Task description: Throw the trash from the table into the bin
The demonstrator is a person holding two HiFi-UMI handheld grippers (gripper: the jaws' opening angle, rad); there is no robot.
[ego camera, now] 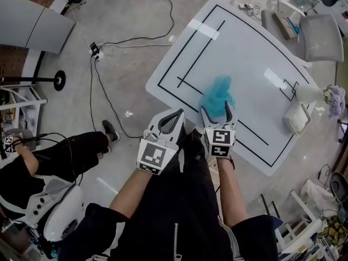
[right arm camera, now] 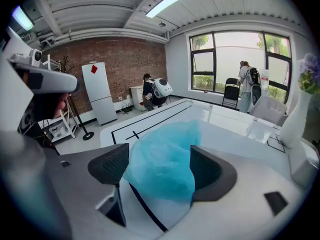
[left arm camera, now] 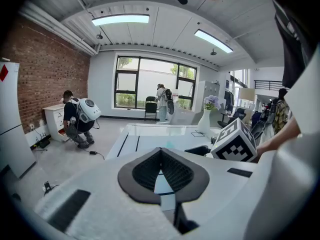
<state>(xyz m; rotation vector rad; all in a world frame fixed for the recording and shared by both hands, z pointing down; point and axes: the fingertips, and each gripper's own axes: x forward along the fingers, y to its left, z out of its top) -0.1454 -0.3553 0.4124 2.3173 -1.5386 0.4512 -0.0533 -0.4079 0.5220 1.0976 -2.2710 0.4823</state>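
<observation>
**A:** Where was the left gripper point(ego camera: 175, 115)?

**B:** Clenched on nothing, jaws together, over the near edge of the table point(ego camera: 244, 53) and just left of the trash.

**A:** And the right gripper point(ego camera: 217, 110)?

**B:** It was spread wide. The crumpled blue bag point(ego camera: 216, 91) lay on the table straight ahead, between its jaws. The pads perhaps brushed it, but that was hard to tell. It was plainly the nearer hand. The bag showed no clear long axis, so I judged closing straight in would do.
</observation>
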